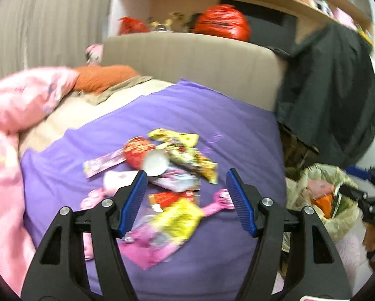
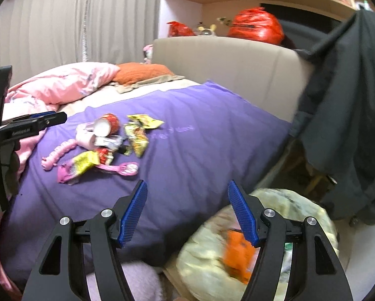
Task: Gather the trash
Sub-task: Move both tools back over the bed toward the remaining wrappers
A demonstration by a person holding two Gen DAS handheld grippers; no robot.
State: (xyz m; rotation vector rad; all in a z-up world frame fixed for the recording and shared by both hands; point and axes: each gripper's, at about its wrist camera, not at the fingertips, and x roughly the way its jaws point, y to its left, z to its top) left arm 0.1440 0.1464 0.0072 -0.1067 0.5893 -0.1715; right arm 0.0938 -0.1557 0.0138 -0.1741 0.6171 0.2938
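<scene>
No wrapper print is legible through blur; crumpled yellow and pink wrappers (image 1: 177, 223) and a red cup (image 2: 107, 125) litter the purple sheet (image 2: 200, 155). Left gripper (image 1: 186, 202) and right gripper (image 2: 187, 212): jaws wide, empty.

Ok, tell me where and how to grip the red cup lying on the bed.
Grip the red cup across its round wall, just behind the white open mouth. It lies on its side on the purple cover, mouth towards the cameras, wrappers beside it, so probably come from above with open jaws straddling the wall.
</scene>
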